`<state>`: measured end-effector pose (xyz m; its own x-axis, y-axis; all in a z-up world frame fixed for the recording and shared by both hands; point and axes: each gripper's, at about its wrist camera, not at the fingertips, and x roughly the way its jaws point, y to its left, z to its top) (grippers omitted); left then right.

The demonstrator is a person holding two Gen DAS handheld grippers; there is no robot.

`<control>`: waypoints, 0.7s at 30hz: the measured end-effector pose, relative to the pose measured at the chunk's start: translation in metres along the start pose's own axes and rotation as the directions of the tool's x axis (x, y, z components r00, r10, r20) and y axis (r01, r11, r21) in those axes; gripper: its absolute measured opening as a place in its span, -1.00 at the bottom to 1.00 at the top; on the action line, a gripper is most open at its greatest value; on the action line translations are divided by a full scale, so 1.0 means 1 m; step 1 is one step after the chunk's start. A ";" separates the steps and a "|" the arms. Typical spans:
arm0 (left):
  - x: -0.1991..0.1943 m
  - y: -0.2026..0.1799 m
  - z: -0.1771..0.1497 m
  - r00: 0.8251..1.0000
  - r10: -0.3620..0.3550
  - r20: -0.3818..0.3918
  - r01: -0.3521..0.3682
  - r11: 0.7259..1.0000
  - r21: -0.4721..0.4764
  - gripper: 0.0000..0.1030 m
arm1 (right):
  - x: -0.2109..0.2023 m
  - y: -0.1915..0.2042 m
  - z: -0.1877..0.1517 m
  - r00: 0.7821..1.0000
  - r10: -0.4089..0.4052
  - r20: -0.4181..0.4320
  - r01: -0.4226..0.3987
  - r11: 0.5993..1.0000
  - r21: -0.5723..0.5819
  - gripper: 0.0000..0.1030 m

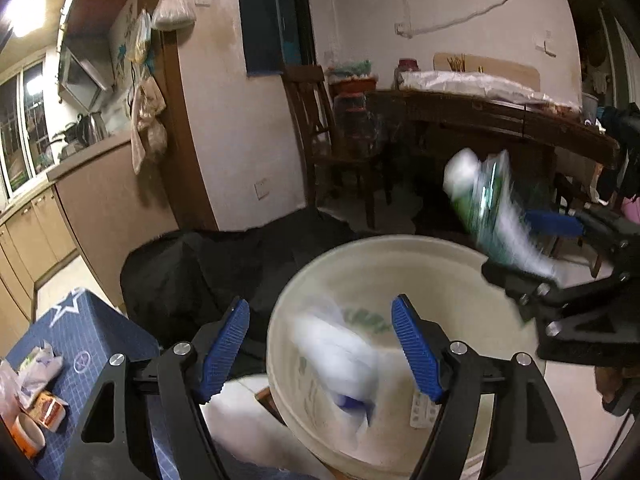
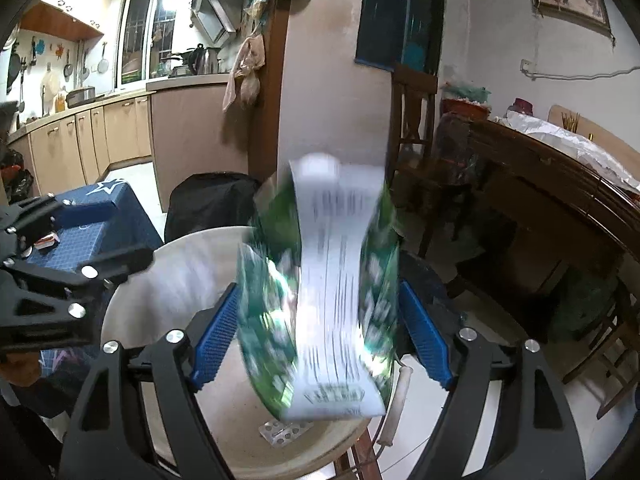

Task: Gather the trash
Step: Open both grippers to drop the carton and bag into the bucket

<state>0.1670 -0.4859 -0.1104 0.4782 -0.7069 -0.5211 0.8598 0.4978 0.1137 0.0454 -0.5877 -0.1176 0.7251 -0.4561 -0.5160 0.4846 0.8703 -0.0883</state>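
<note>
Left wrist view, left claw (image 1: 320, 344): spread wide, empty, blue pads touching nothing, poised over the cream bucket (image 1: 472, 264).
Left wrist view, falling trash: a blurred white wrapper (image 1: 340, 356) showed between the pads inside the bucket's mouth, apparently dropping; whether it had landed could not be told.
Left wrist view, bucket contents: a silver pill blister (image 1: 422, 412) lay on the bottom.
Left wrist view, remaining trash: crumpled wrappers (image 1: 38, 368) and a small cup (image 1: 28, 434) sat on the blue surface (image 1: 92, 328) at lower left, well apart from the bucket.
Left wrist view, right claw (image 1: 532, 240): at the bucket's far rim, with a green-and-white packet (image 1: 484, 204).
Right wrist view, right claw (image 2: 318, 336): pads parted about the packet's width; the blurred packet (image 2: 320, 292) stood between them, above the bucket (image 2: 132, 300). Whether the pads pinched it or had let go could not be told.
Right wrist view, doing the step well: the packet appeared centred over the opening, so fully parting the pads there, clear of the rim, should drop it inside beside the blister (image 2: 286, 430).
</note>
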 end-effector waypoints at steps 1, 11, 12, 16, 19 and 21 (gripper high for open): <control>-0.001 0.001 0.001 1.000 0.001 0.003 -0.001 1.000 -0.002 0.45 | 0.000 -0.001 0.000 1.000 0.003 0.000 -0.003 1.000 0.006 0.54; -0.005 0.015 -0.003 1.000 0.030 -0.003 -0.030 0.998 -0.047 0.45 | 0.000 -0.006 -0.005 1.000 0.007 0.005 -0.007 0.999 0.036 0.55; -0.005 0.015 -0.003 1.000 0.028 -0.003 -0.028 0.998 -0.047 0.45 | 0.001 -0.006 -0.005 1.000 0.007 0.004 -0.007 0.999 0.037 0.55; -0.007 0.013 -0.002 1.000 0.021 0.001 -0.021 0.999 -0.038 0.45 | 0.000 -0.006 -0.006 1.000 0.012 -0.001 -0.012 0.999 0.030 0.54; -0.008 0.012 -0.003 1.000 0.014 0.002 -0.014 0.999 -0.034 0.45 | 0.000 -0.007 -0.007 1.000 0.023 -0.003 -0.023 0.999 0.025 0.54; -0.010 0.013 -0.005 1.000 0.008 0.002 -0.008 0.999 -0.037 0.45 | 0.000 -0.005 -0.007 1.000 0.031 -0.001 -0.031 0.999 0.026 0.54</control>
<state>0.1728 -0.4697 -0.1084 0.4852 -0.7038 -0.5188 0.8489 0.5214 0.0865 0.0390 -0.5905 -0.1233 0.7391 -0.4288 -0.5195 0.4747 0.8787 -0.0500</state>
